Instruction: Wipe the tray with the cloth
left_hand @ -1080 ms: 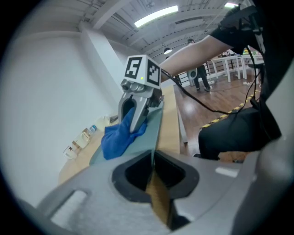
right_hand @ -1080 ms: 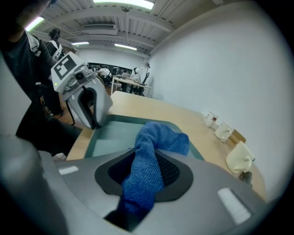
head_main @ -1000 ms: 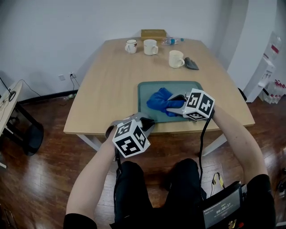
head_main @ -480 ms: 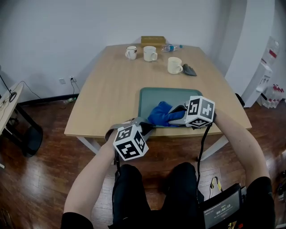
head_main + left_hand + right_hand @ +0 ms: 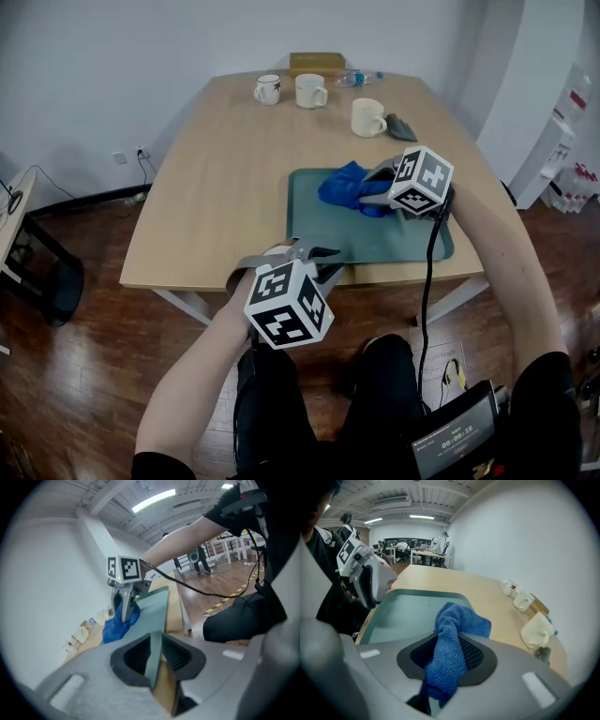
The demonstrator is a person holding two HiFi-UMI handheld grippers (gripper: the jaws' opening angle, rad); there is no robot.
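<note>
The light wooden table [image 5: 234,178] carries a green tray [image 5: 319,239] at five o'clock, with three mugs [image 5: 309,91], a box [image 5: 316,63] and a bottle [image 5: 357,78] near twelve.

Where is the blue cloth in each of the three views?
Head view: blue cloth just above centre, far end of the tray.
Left gripper view: cloth left of centre, on the tray.
Right gripper view: cloth bottom centre, tray behind it.
Shared landmark: the green tray.

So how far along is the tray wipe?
Mid-wipe. Done: blue terry cloth is picked up and on the grey-green plastic tray. In hand: right gripper is shut on it at the tray's far part; left gripper has the near rim between its jaws, which have just been opening. Left: the frames don't show how much is wiped.
</note>
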